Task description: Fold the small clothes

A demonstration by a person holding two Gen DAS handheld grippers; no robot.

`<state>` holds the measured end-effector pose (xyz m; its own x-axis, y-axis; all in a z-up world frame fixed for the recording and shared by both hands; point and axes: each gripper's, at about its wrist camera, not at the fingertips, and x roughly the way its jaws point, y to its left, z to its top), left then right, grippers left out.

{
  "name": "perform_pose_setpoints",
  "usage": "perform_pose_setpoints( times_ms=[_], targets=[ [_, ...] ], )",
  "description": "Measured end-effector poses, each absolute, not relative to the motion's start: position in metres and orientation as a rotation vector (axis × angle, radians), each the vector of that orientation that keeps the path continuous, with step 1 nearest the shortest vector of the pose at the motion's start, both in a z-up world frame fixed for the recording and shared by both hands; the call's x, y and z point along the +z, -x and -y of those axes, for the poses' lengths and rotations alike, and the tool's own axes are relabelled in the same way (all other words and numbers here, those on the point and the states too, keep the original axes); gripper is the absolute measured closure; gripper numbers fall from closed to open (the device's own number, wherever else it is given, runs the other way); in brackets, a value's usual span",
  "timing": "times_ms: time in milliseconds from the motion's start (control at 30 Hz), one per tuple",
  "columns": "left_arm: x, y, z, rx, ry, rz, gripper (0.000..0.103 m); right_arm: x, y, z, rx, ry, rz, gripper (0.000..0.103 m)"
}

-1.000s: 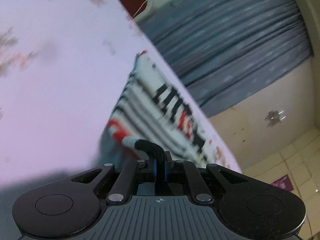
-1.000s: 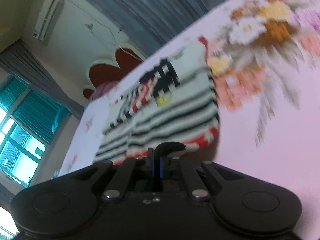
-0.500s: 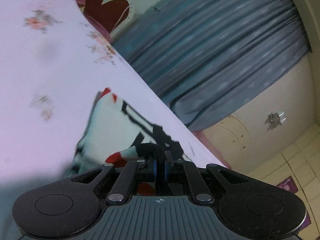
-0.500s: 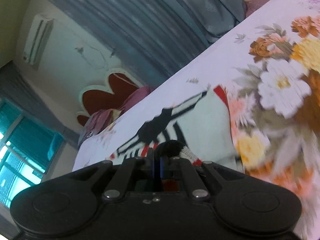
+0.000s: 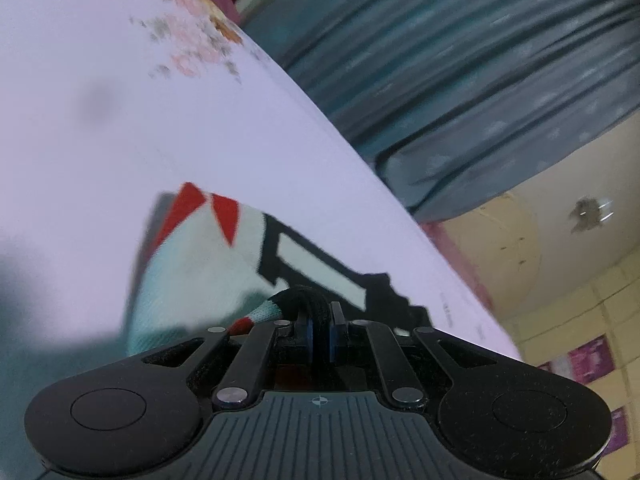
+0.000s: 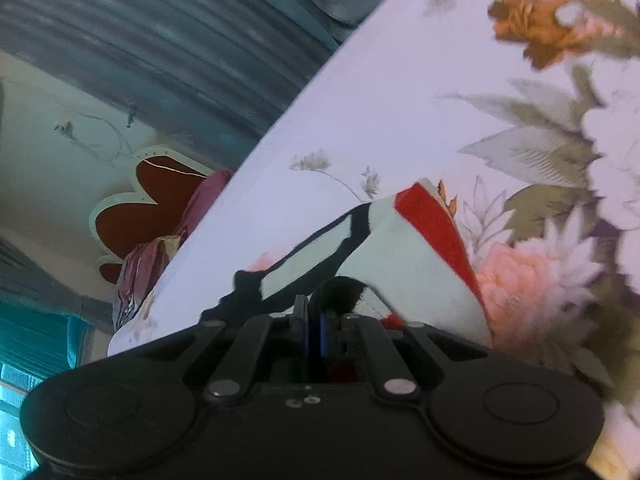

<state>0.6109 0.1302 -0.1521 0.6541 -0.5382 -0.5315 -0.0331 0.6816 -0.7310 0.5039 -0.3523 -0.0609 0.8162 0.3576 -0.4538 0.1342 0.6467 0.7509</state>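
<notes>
Both tongs, left [image 5: 320, 334] & right [image 6: 314, 334], pinch garment [image 5: 200, 272] edge, rest spread ahead on bedsheet [image 5: 120, 140].

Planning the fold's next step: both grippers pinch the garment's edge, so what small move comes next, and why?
Probably carry both pinched corners forward over the garment and lower them onto the bed. The left gripper and right gripper are each shut on black edging, with the cloth's far end lying on the sheet.

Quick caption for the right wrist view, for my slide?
Right gripper shut on the small knit garment's black edge, above the floral bedsheet.
</notes>
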Motion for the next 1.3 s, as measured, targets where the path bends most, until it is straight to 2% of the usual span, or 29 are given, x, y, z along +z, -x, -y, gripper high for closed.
perform_pose_setpoints(
  times_ms=[67, 100, 133, 200, 333, 467, 533, 600, 667, 700, 733, 833, 933, 1100, 1167, 1200, 1233, 1267, 1300],
  targets=[
    [-0.155, -0.616, -0.130, -0.346, 0.805, -0.785, 0.097, -0.065, -0.511, 0.351, 0.152, -0.880, -0.599, 0.081],
    [-0.158, -0.617, -0.131, -0.369, 0.840, -0.769, 0.090, -0.066, -0.512, 0.351, 0.155, -0.889, -0.579, 0.065],
    [-0.162, -0.620, -0.131, -0.383, 0.873, -0.760, 0.066, -0.067, -0.512, 0.351, 0.162, -0.901, -0.551, 0.054],
    [-0.161, -0.618, -0.132, -0.373, 0.879, -0.712, 0.041, -0.064, -0.512, 0.348, 0.169, -0.886, -0.499, 0.046],
    [-0.152, -0.621, -0.130, -0.366, 0.828, -0.671, 0.041, -0.058, -0.515, 0.347, 0.149, -0.831, -0.470, 0.044],
    [-0.136, -0.627, -0.117, -0.335, 0.559, -0.736, 0.041, -0.045, -0.513, 0.334, 0.140, -0.639, -0.493, 0.044],
    [-0.134, -0.631, -0.103, -0.318, 0.412, -0.790, 0.041, -0.041, -0.521, 0.321, 0.115, -0.468, -0.549, 0.047],
    [-0.134, -0.630, -0.091, -0.320, 0.317, -0.819, 0.053, -0.044, -0.530, 0.300, 0.100, -0.291, -0.609, 0.053],
    [-0.132, -0.626, -0.074, -0.321, 0.147, -0.815, 0.075, -0.048, -0.536, 0.278, 0.057, -0.097, -0.639, 0.064],
    [-0.132, -0.623, -0.066, -0.315, 0.078, -0.799, 0.100, -0.050, -0.537, 0.268, 0.029, -0.012, -0.641, 0.076],
    [-0.131, -0.624, -0.069, -0.305, 0.096, -0.760, 0.099, -0.051, -0.537, 0.259, 0.005, 0.064, -0.630, 0.099],
    [-0.120, -0.605, -0.087, -0.211, 0.143, -0.620, 0.099, -0.045, -0.525, 0.259, -0.072, 0.090, -0.545, 0.099],
    [-0.136, -0.613, -0.084, -0.203, 0.123, -0.702, 0.100, -0.051, -0.520, 0.273, -0.094, 0.065, -0.541, 0.098],
    [-0.135, -0.614, -0.079, -0.182, 0.083, -0.716, 0.099, -0.065, -0.527, 0.274, -0.113, 0.064, -0.566, 0.096],
    [-0.132, -0.616, -0.077, -0.184, 0.083, -0.726, 0.097, -0.064, -0.526, 0.273, -0.124, 0.074, -0.565, 0.088],
    [-0.129, -0.617, -0.076, -0.184, 0.077, -0.730, 0.095, -0.061, -0.526, 0.272, -0.140, 0.078, -0.562, 0.069],
    [-0.128, -0.616, -0.074, -0.190, 0.078, -0.732, 0.088, -0.056, -0.523, 0.270, -0.152, 0.070, -0.543, 0.032],
    [-0.123, -0.616, -0.071, -0.190, 0.083, -0.734, 0.084, -0.048, -0.519, 0.265, -0.148, 0.053, -0.506, 0.018],
    [-0.116, -0.612, -0.068, -0.184, 0.085, -0.724, 0.075, -0.041, -0.509, 0.260, -0.126, 0.040, -0.439, 0.020]
  ],
)
